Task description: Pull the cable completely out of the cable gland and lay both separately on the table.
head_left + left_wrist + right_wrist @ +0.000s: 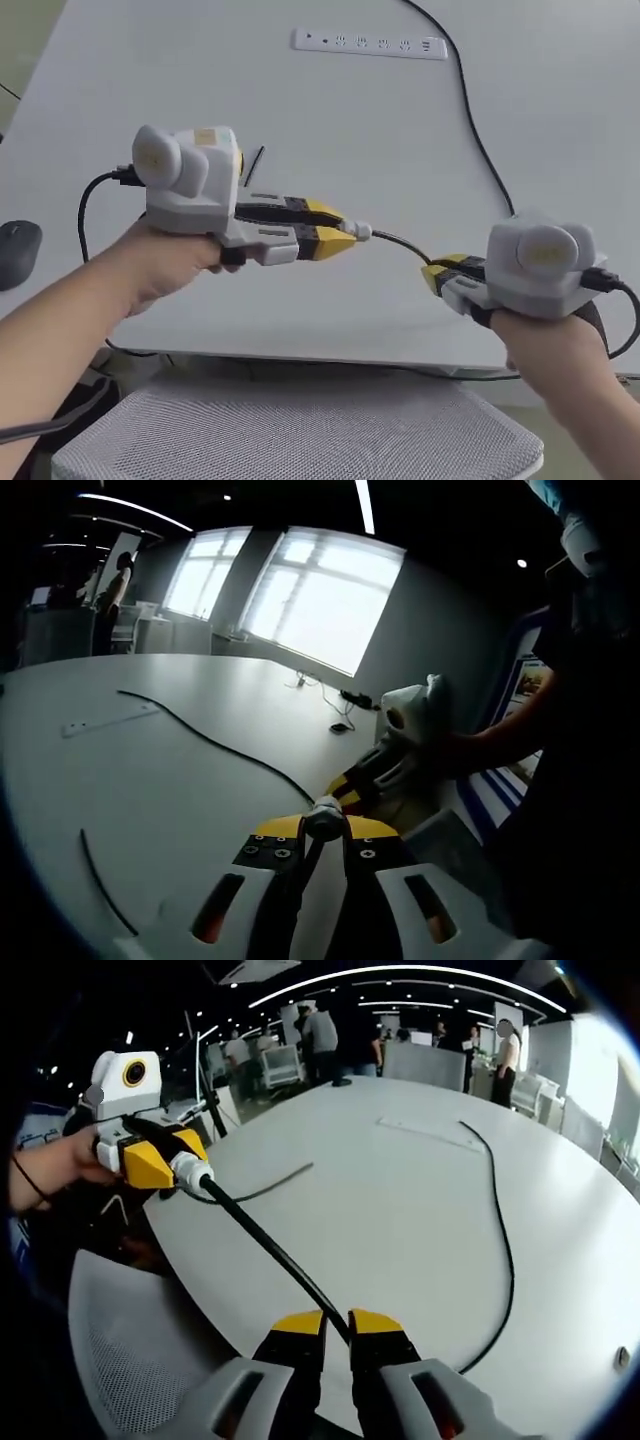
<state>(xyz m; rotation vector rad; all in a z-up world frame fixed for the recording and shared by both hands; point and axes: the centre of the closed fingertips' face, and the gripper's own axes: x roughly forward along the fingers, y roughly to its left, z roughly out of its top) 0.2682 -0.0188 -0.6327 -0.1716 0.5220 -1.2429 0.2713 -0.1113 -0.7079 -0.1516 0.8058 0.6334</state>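
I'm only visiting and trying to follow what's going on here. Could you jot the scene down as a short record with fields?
Left gripper: shut on the cable gland, held in the air
Right gripper: shut on the black cable
Cable: runs straight from the gland to the right gripper, not yet pulled out
Table: white, with a power strip at the far side and a mouse at the left
Task state: neither part laid down

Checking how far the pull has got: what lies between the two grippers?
A stretch of black cable, from the cable gland in the left gripper to the right gripper; clearest in the right gripper view.
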